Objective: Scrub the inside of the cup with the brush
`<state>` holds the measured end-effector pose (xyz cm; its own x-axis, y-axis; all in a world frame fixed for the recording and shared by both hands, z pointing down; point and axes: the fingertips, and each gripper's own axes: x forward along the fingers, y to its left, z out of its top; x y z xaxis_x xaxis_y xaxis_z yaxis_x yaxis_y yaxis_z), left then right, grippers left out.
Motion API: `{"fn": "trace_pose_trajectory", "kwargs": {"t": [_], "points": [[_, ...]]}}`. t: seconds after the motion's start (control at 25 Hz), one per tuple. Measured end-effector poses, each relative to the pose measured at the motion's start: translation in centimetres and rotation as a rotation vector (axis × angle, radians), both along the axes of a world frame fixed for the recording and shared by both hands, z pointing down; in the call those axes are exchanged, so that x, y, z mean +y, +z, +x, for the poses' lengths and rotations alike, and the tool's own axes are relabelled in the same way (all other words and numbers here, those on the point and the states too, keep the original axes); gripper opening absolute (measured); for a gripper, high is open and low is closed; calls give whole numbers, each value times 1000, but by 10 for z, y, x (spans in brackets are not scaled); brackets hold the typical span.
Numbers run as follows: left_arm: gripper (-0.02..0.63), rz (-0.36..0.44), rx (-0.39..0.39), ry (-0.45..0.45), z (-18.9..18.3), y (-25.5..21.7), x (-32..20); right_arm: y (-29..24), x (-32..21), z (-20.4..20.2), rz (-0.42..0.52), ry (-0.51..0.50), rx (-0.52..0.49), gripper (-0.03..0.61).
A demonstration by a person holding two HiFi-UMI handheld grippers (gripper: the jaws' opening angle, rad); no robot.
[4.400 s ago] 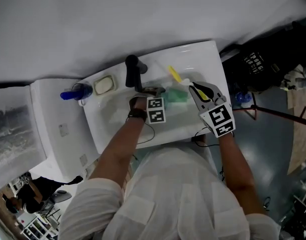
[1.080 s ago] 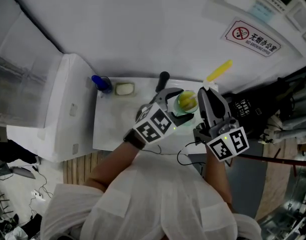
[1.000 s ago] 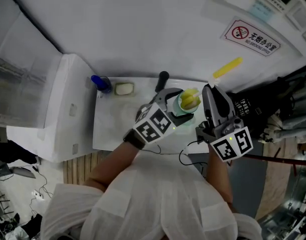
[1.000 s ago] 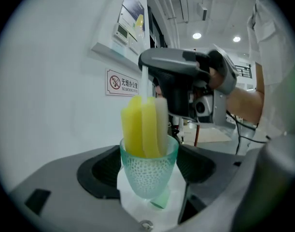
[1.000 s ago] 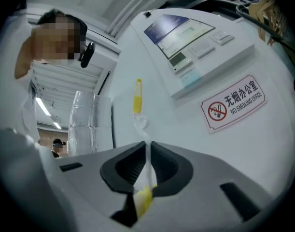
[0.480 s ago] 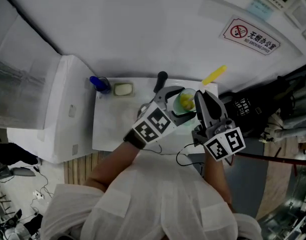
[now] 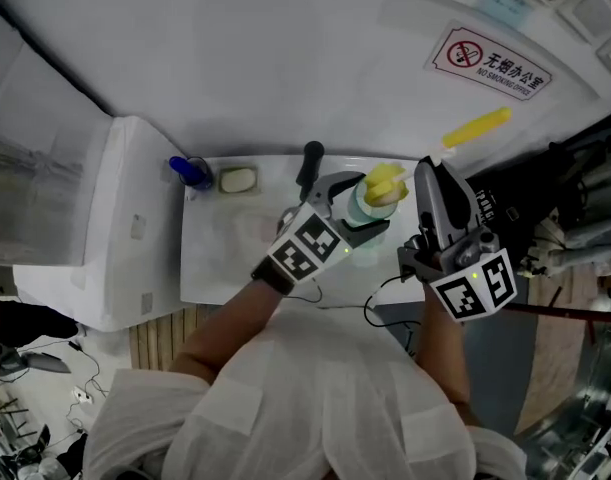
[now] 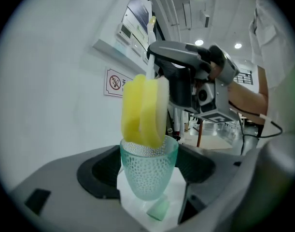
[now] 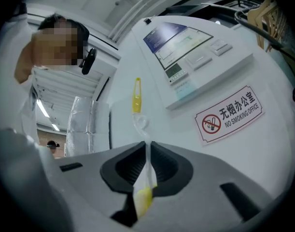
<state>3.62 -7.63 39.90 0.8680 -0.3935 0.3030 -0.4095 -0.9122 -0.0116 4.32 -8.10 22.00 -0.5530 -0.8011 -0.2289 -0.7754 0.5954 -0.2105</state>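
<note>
A pale green dimpled cup point(image 8: 148, 170) stands upright between the jaws of my left gripper point(image 8: 148, 180), which is shut on it. In the head view the cup point(image 7: 367, 206) is held by the left gripper point(image 7: 347, 206) above the sink. The brush's yellow sponge head point(image 8: 142, 111) sits at the cup's mouth, its lower end just inside the rim and most of it above. My right gripper point(image 9: 146, 164) is shut on the brush's clear handle, whose yellow end point(image 9: 136, 95) points away. In the head view, the right gripper point(image 7: 431, 180) is right of the cup and the handle end point(image 7: 475, 128) points up to the right.
A white sink point(image 7: 235, 258) lies below, with a black tap point(image 7: 310, 163), a soap dish point(image 7: 237, 179) and a blue object point(image 7: 190, 171) at its back. A small green piece point(image 8: 159, 209) lies under the cup. A no-smoking sign point(image 7: 490, 65) hangs on the wall.
The brush has risen: half a second ago its sponge head was down in the cup, now it stands at the rim. The right gripper moved up and right. The cup stayed held.
</note>
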Motion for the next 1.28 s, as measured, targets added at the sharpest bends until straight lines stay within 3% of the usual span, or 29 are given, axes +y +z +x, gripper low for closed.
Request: {"fn": "trace_pose_trajectory", "kwargs": {"t": [0.36,0.68,1.28], "points": [[348,-26,25,-96,18,29,-28,-11,-2,58,17,97,-10,32],[348,-4,44,-184,41,72,-66,9,-13,116,-26,183,-14,32],[348,12,1,-228,69,163,-118,85,-58,146,-171,146,-16,32]]}}
